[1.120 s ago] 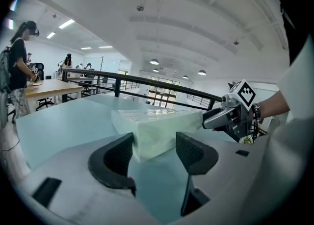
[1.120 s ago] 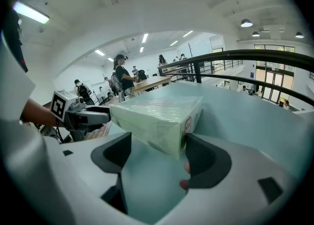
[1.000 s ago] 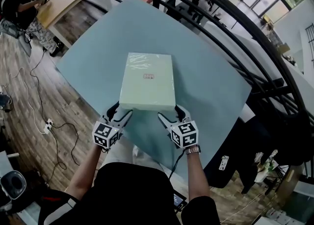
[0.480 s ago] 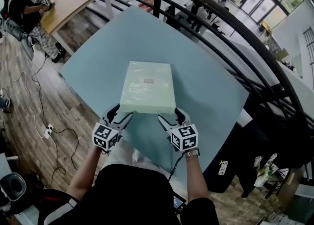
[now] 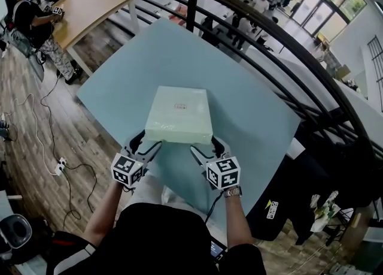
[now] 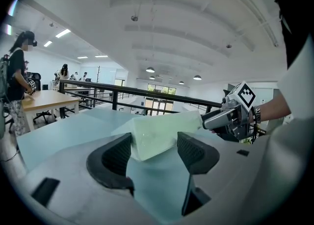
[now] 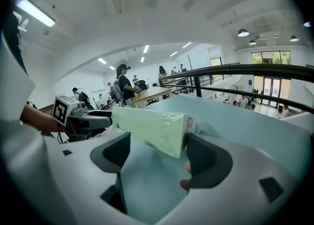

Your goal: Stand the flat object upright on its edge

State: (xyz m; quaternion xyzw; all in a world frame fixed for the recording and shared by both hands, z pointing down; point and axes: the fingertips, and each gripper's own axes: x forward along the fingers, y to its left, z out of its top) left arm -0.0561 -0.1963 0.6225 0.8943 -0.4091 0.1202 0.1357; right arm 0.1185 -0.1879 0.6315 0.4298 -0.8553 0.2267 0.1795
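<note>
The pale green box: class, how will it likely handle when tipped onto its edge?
Probably stiff: the box keeps straight edges and flat faces. Likely slippery, since glossy film wraps it. Being broad but thin, it may topple easily once upright on the smooth table.

The pale green box (image 5: 179,114) has tipped steeper, its near edge higher off the table (image 5: 257,112) — the left gripper (image 5: 148,142) jaws are opening around its near-left corner.

One pale green box (image 5: 179,115), one blue table (image 5: 251,106), one wooden desk (image 5: 90,1), one black railing (image 5: 191,10).
</note>
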